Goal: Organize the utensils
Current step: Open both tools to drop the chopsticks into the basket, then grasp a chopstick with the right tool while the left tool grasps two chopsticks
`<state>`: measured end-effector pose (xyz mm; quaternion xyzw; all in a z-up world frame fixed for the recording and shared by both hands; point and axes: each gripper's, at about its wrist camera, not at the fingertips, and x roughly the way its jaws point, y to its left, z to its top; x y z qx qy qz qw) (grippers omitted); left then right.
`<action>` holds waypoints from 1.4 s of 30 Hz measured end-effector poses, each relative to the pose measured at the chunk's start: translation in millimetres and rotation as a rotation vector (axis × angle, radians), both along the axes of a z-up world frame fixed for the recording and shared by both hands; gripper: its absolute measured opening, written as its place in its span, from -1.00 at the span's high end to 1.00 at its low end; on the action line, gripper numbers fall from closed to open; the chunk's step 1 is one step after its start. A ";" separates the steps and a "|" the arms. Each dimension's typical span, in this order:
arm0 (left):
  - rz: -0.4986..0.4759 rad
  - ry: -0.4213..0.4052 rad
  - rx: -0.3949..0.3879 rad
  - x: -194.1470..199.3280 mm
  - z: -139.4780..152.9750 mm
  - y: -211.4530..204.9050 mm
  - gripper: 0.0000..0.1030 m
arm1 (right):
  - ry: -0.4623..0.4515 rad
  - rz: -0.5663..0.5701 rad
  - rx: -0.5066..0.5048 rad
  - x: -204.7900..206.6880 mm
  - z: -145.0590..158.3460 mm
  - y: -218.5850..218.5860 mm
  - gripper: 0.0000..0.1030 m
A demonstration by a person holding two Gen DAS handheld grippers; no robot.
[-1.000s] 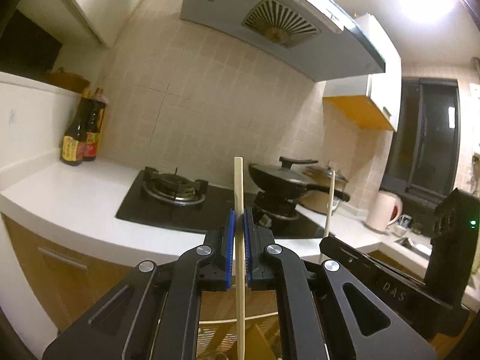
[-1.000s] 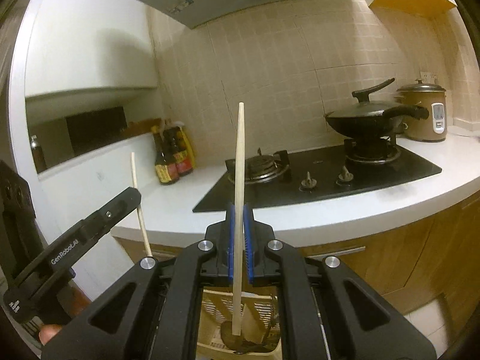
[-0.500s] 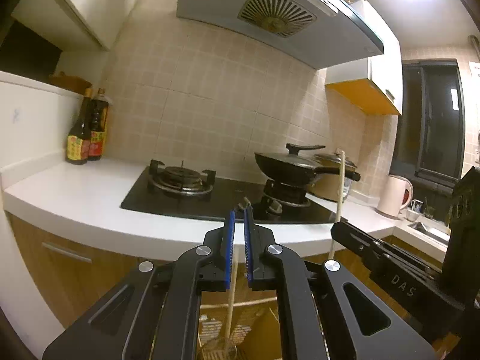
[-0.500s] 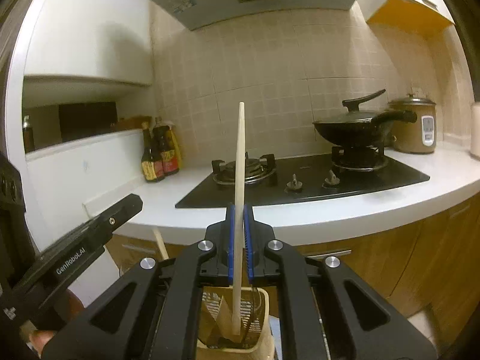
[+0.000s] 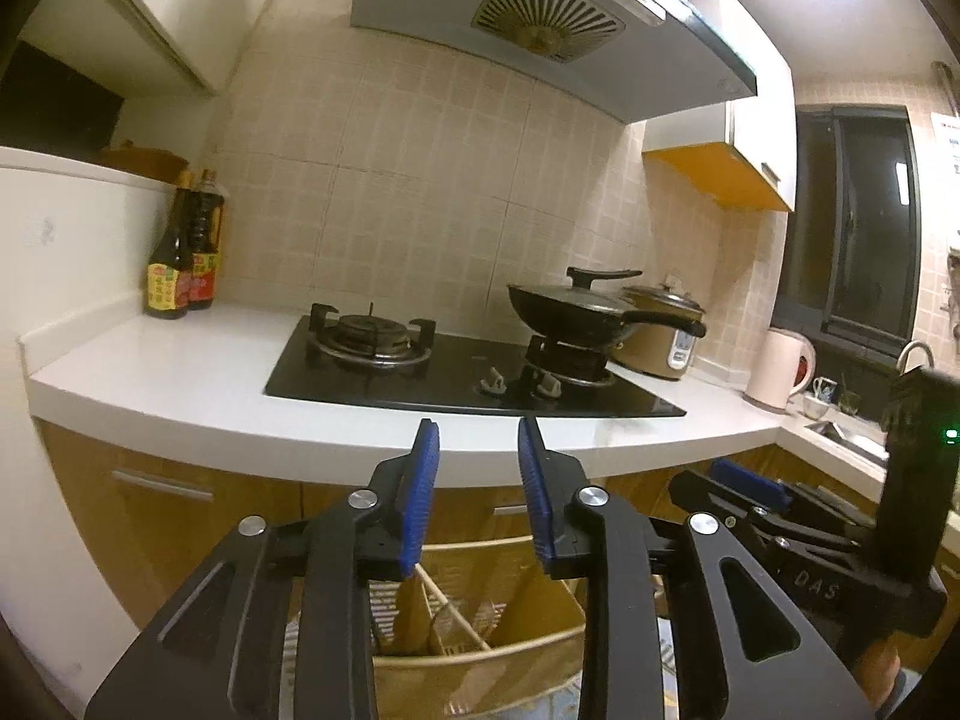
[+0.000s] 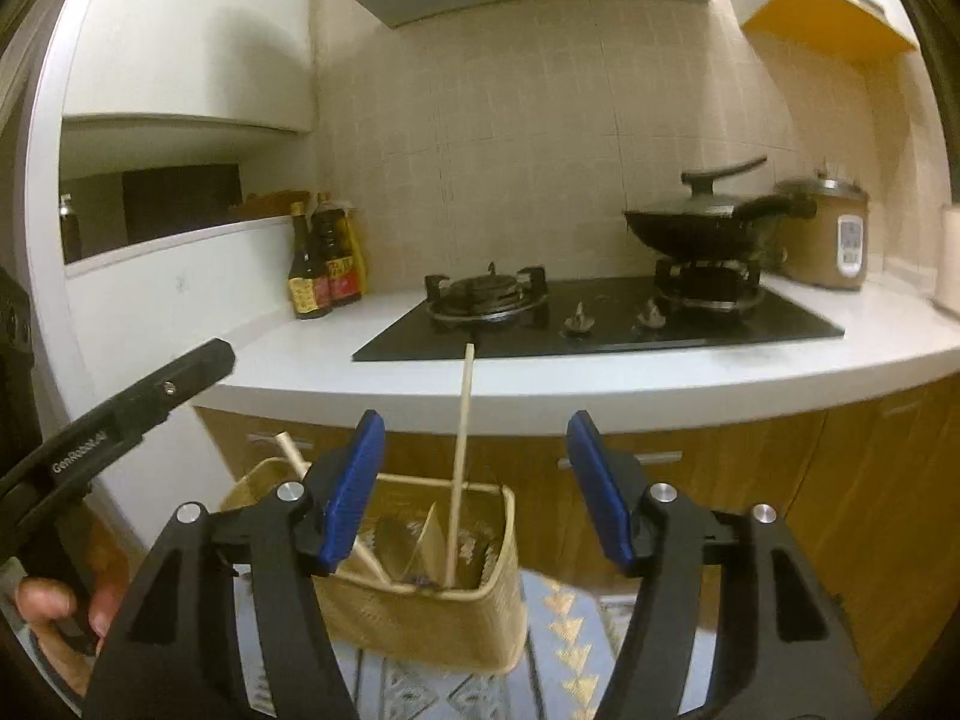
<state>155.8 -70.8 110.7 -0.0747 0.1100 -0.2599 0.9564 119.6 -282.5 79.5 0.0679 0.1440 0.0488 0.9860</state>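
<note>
Wicker basket (image 6: 420,606) sits on the patterned mat (image 6: 564,630) below the white counter (image 6: 600,384), fronting wooden cabinet doors. Hob, lidded wok (image 6: 702,222), sauce bottles (image 6: 324,267) behind. Right gripper (image 6: 477,483): jaws just opened wide; one chopstick (image 6: 461,462) stands free between them, foot in basket. Left gripper (image 5: 477,489): jaws just parted, narrower, empty; another chopstick (image 5: 450,609) leans in the basket below.

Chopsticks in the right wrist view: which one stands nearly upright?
The long chopstick rising from the middle of the basket. The other chopstick leans left at the left corner, partly hidden.
</note>
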 end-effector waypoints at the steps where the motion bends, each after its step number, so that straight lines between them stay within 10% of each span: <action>1: -0.001 0.001 -0.006 -5.5 3.4 4.1 0.39 | 0.002 0.001 0.009 -3.5 1.3 -0.6 -0.15; 10: -0.031 0.026 -0.031 -57.4 32.9 27.9 0.14 | 0.096 0.055 -0.012 -54.4 26.0 18.2 -0.16; 18: -0.063 0.212 0.043 -79.5 24.9 33.6 -0.05 | 0.430 0.068 -0.125 -84.2 -9.8 50.7 -0.16; 32: -0.100 0.649 0.191 -74.1 -84.3 30.9 -0.05 | 0.880 0.139 0.107 -101.1 -125.3 46.9 0.14; 42: -0.178 0.839 0.351 -66.1 -163.9 6.3 0.27 | 0.984 0.194 -0.002 -102.9 -162.2 91.6 0.43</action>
